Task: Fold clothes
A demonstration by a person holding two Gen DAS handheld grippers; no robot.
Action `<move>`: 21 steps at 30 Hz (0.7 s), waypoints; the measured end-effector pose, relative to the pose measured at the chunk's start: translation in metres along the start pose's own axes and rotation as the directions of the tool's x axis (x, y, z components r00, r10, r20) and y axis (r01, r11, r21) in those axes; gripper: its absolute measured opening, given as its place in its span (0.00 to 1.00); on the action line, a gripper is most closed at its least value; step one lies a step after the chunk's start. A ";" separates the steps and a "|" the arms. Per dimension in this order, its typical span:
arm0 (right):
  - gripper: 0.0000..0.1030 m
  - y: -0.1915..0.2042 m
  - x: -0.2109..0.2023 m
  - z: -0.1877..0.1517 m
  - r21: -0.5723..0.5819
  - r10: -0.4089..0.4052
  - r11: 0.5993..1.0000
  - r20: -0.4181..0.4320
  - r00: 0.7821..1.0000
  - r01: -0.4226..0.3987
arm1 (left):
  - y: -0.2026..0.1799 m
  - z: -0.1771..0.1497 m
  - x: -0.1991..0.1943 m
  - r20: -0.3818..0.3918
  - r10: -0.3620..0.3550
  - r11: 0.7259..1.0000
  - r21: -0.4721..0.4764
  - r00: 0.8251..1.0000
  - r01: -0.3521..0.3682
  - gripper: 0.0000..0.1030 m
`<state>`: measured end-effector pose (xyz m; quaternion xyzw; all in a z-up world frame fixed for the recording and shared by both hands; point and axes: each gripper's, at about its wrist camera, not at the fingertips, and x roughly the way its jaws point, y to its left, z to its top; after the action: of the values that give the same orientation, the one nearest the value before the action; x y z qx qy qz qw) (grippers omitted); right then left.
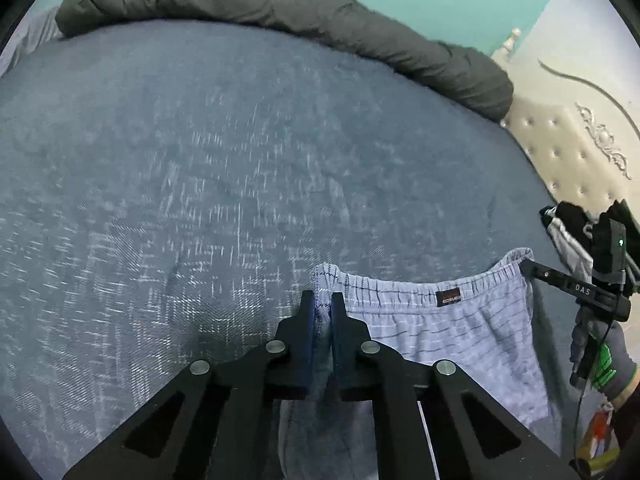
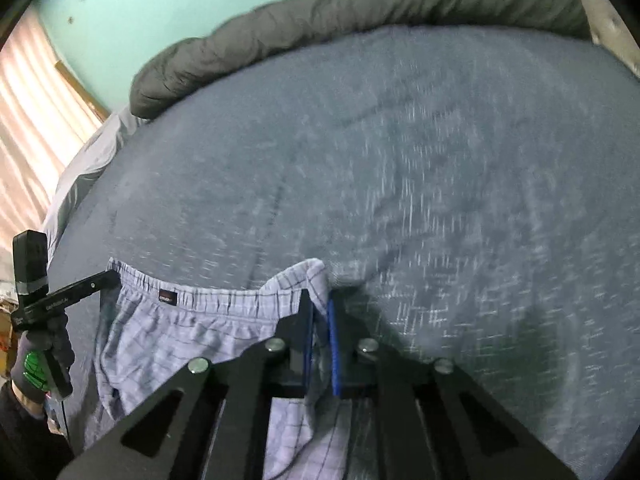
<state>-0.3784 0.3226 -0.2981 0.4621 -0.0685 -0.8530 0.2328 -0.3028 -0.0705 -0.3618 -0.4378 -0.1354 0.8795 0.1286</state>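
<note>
We have the shorts (image 1: 432, 332) lifted over the bed (image 1: 200, 160), left gripper (image 1: 323, 300) and right gripper (image 2: 318, 304) each pinching a waistband corner, so next we should lay them flat, keeping tension even.

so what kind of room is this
Most likely a bedroom: a bed with a blue cover, a tufted headboard at its end, and a rolled grey blanket along the far side.

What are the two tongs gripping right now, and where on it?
Both hold the checked shorts by the elastic waistband: left tongs at one end, right tongs at the other.
</note>
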 end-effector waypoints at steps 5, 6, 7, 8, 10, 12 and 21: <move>0.05 0.024 -0.066 0.007 -0.055 0.032 0.998 0.131 0.991 -0.025 | -0.033 0.003 -0.067 0.119 0.002 0.998 0.054 0.993 -0.008 0.07; 0.05 0.029 -0.082 0.008 -0.059 0.047 0.998 0.159 0.986 -0.038 | -0.039 0.005 -0.079 0.136 0.003 0.998 0.061 0.991 -0.011 0.07; 0.05 0.036 -0.093 0.010 -0.066 0.057 0.997 0.181 0.982 -0.045 | -0.045 0.006 -0.092 0.153 0.004 0.998 0.067 0.988 -0.014 0.07; 0.05 0.041 -0.109 0.010 -0.076 0.066 0.996 0.201 0.977 -0.051 | -0.050 0.006 -0.108 0.174 0.005 0.997 0.079 0.985 -0.019 0.07; 0.05 0.054 -0.140 0.009 -0.095 0.084 0.994 0.245 0.966 -0.063 | -0.061 0.007 -0.146 0.217 0.007 0.994 0.108 0.976 -0.032 0.07; 0.05 0.067 -0.171 0.008 -0.114 0.103 0.991 0.288 0.952 -0.073 | -0.075 0.008 -0.178 0.254 0.009 0.990 0.137 0.967 -0.045 0.07; 0.05 0.125 -0.289 0.006 -0.206 0.156 0.976 0.422 0.893 -0.073 | -0.126 0.021 -0.292 0.382 0.013 0.972 0.214 0.924 -0.102 0.07</move>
<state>-0.2075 0.3446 -0.0345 0.2314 -0.0668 -0.9219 0.3034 -0.1355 -0.0568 -0.0904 -0.2463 -0.0421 0.9603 0.1237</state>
